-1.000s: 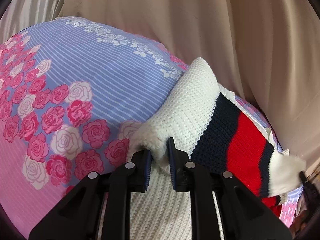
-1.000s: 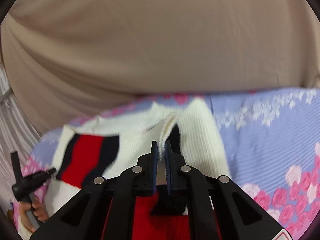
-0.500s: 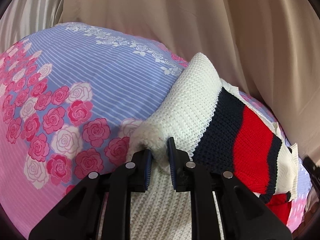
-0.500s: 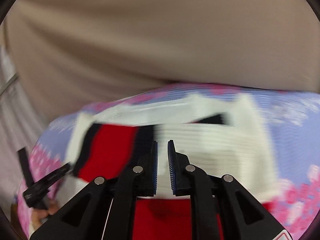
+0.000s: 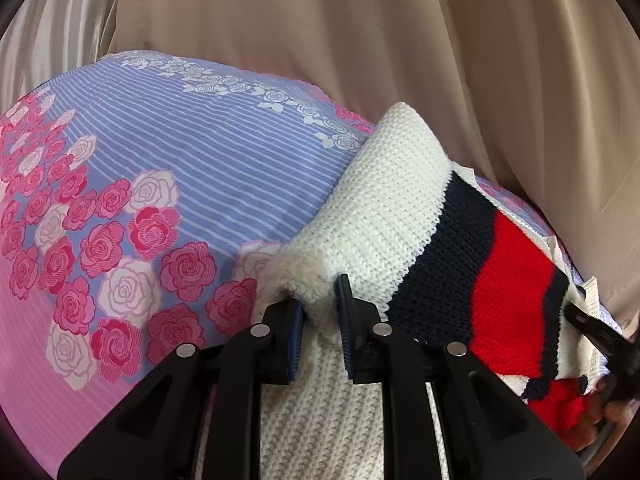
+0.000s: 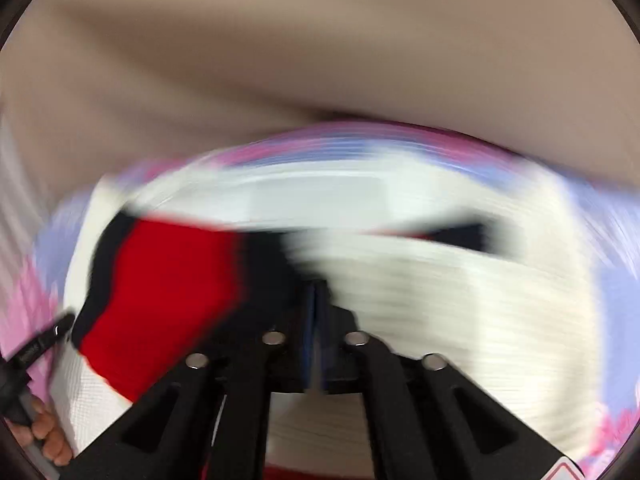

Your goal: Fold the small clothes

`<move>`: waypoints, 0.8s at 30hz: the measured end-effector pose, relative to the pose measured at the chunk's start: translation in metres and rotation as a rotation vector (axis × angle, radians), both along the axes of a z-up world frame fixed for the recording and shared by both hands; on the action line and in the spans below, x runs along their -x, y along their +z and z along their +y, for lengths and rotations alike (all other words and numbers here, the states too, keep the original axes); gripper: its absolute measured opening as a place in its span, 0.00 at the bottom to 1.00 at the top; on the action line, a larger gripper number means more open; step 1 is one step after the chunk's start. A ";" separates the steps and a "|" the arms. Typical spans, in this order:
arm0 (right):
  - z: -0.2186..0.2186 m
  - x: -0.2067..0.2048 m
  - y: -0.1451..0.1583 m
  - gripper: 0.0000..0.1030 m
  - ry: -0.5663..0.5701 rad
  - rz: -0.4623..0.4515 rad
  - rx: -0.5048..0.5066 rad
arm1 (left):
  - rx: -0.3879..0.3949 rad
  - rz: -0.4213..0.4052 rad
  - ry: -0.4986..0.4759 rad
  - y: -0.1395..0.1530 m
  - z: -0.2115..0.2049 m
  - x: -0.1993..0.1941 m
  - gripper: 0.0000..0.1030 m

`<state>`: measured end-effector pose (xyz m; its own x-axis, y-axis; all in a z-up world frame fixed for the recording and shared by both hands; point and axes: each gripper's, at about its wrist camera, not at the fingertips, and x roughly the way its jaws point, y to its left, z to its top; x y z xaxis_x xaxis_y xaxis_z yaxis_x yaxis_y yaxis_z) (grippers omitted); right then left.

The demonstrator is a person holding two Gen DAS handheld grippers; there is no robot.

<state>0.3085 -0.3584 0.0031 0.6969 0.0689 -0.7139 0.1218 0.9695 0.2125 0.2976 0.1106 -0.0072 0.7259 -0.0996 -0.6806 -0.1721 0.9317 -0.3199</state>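
A small white knit sweater (image 5: 384, 220) with a navy and red stripe lies folded over on the floral bedsheet (image 5: 180, 184). My left gripper (image 5: 319, 316) is shut on a fluffy white fold of the sweater at its near edge. In the right wrist view the sweater (image 6: 460, 280) is motion-blurred. My right gripper (image 6: 315, 316) has its fingers together over the sweater's middle, and nothing shows between them. The right gripper's tip also shows in the left wrist view (image 5: 596, 328) at the sweater's right edge.
Beige curtain fabric (image 5: 360, 40) hangs behind the bed on the far side. The blue-and-pink rose sheet spreads to the left of the sweater. A hand (image 6: 44, 432) holding the left gripper shows at the lower left of the right wrist view.
The right gripper let go of the sweater edge, opened, then closed empty while sweeping sideways. The folded flap now lies flat. The left gripper keeps its hold.
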 end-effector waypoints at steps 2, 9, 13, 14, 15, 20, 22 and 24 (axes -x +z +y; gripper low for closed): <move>-0.038 0.028 0.013 0.00 -0.095 -0.023 -0.006 | -0.012 0.000 0.004 0.000 -0.002 0.001 0.16; -0.009 0.064 -0.004 0.18 0.030 0.006 0.089 | -0.021 -0.002 0.003 0.000 -0.004 0.002 0.16; -0.030 0.102 -0.002 0.15 -0.089 -0.026 0.064 | 0.032 -0.014 -0.036 0.000 0.004 0.007 0.16; -0.032 0.119 0.006 0.18 -0.090 -0.049 0.050 | 0.050 -0.018 -0.071 0.001 0.010 0.014 0.16; -0.032 0.139 0.013 0.29 -0.087 -0.067 0.053 | 0.050 -0.019 -0.098 0.003 0.013 0.021 0.16; -0.011 0.248 0.014 0.60 0.016 -0.030 0.073 | -0.056 -0.002 -0.209 0.018 0.031 0.103 0.35; -0.008 0.303 -0.002 0.63 0.042 0.019 0.034 | -0.051 0.018 -0.266 0.019 0.041 0.149 0.48; -0.002 0.343 -0.020 0.63 0.067 0.060 -0.024 | -0.031 0.045 -0.319 0.016 0.046 0.185 0.55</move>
